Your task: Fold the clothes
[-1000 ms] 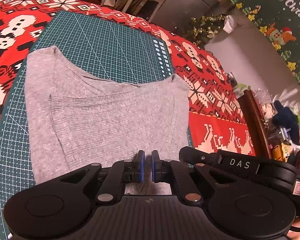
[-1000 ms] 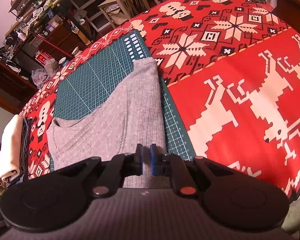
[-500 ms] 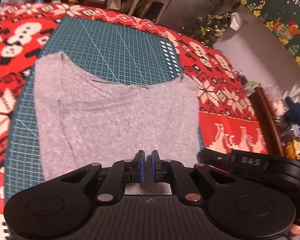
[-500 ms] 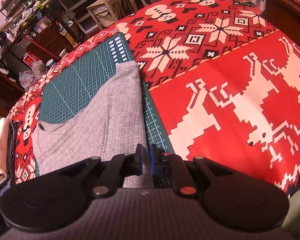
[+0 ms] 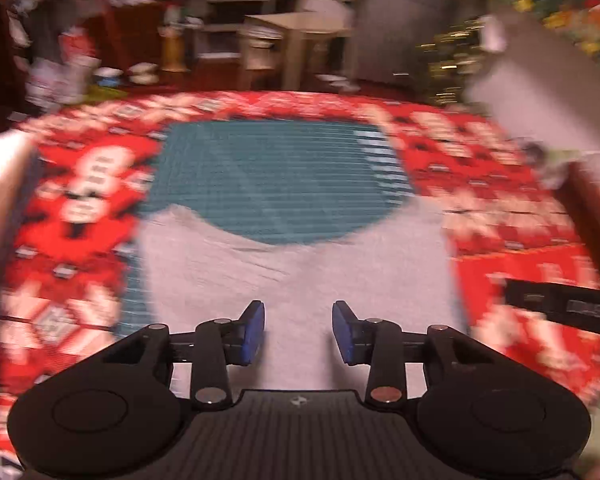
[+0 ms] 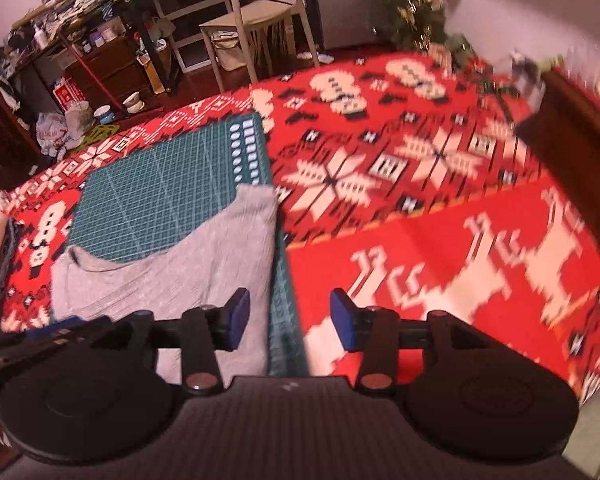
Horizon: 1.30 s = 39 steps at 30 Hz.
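- Left wrist view: the left gripper (image 5: 298, 330) is opening, nothing pinched; the grey garment (image 5: 296, 264) lies flat on the green cutting mat (image 5: 276, 176).
- The right gripper (image 6: 290, 320) is opening too, empty, above the garment's right edge.
- Advice: lift both clear before smoothing, so the fold is not dragged.

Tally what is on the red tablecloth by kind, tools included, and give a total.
Grey garments: 1, the grey top
Green cutting mats: 1, the cutting mat
Tools: 2, the left tool and the right tool, both opening, nothing between the pads
Total: 4
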Each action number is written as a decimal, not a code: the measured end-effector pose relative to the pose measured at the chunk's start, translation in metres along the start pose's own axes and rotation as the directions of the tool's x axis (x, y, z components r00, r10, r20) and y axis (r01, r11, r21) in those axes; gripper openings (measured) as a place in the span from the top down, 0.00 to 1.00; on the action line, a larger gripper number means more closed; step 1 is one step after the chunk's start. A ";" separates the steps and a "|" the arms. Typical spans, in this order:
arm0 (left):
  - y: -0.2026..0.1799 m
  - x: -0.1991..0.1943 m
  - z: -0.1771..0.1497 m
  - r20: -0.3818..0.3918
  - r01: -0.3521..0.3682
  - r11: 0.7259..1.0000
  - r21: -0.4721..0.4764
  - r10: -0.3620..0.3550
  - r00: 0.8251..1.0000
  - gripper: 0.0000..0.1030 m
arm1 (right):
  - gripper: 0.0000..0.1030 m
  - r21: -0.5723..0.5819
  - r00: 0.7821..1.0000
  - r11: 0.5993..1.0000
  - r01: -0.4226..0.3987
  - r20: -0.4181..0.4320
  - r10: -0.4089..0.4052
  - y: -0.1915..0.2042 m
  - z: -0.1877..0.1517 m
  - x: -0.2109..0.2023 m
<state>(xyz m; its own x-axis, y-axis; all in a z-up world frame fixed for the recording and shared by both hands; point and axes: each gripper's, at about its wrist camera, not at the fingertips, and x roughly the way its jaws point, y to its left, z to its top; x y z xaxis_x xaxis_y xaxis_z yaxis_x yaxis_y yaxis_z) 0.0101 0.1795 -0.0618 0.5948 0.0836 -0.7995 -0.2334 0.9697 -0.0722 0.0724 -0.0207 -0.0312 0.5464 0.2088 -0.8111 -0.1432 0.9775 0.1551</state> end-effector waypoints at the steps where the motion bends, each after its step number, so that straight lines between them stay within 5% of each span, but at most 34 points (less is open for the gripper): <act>1: -0.001 0.000 0.002 0.015 -0.045 0.999 0.001 0.045 0.999 0.64 | 0.52 -0.018 1.000 1.000 0.011 0.004 -0.011 -0.001 0.004 0.002; 4: -0.001 0.003 0.007 0.039 -0.059 0.998 0.011 0.058 0.998 0.60 | 0.38 -0.028 1.000 0.999 0.020 0.017 -0.019 -0.004 0.012 0.007; 7: 0.004 0.008 0.008 0.042 -0.033 0.999 -0.023 0.034 0.999 0.40 | 0.12 -0.050 0.997 0.999 0.001 0.071 0.003 -0.006 0.015 0.008; 10: 0.006 0.013 0.008 0.068 -0.018 0.999 -0.030 0.020 0.997 0.29 | 0.01 -0.102 0.992 0.995 0.003 0.123 0.010 -0.003 0.016 0.009; 17: 0.009 0.032 0.009 0.067 0.051 0.998 -0.025 -0.049 0.997 0.25 | 0.01 -0.169 0.980 0.982 -0.084 0.163 0.112 -0.004 0.022 0.019; 24: 0.001 0.025 -0.003 0.166 0.123 0.991 0.047 -0.130 0.978 0.24 | 0.01 -0.196 0.954 0.966 -0.170 0.211 0.211 -0.017 0.006 0.030; 30: -0.006 0.030 -0.006 0.158 0.150 0.988 0.028 -0.153 0.975 0.25 | 0.01 -0.281 0.950 0.951 -0.129 0.241 0.200 -0.004 0.003 0.035; 34: 0.004 0.037 -0.002 0.154 0.240 0.969 -0.063 -0.229 0.961 0.42 | 0.12 -0.329 0.937 0.927 -0.179 0.229 0.262 0.008 0.001 0.033; 36: 0.005 0.041 0.000 0.153 0.272 0.959 -0.078 -0.258 0.954 0.59 | 0.18 -0.336 0.939 0.922 -0.192 0.209 0.272 0.012 0.002 0.036; 39: 0.004 0.046 0.002 0.151 0.303 0.950 -0.077 -0.289 0.945 0.77 | 0.42 -0.339 0.949 0.921 -0.195 0.174 0.264 0.017 0.003 0.045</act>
<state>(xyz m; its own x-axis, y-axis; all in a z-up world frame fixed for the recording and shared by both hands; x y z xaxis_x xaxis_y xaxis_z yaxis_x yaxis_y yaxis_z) 0.0379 0.1881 -0.0977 0.7458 -0.1670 -0.6449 -0.1003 0.9288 -0.3566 0.0971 0.0057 -0.0631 0.6239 0.4619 -0.6303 -0.5176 0.8486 0.1096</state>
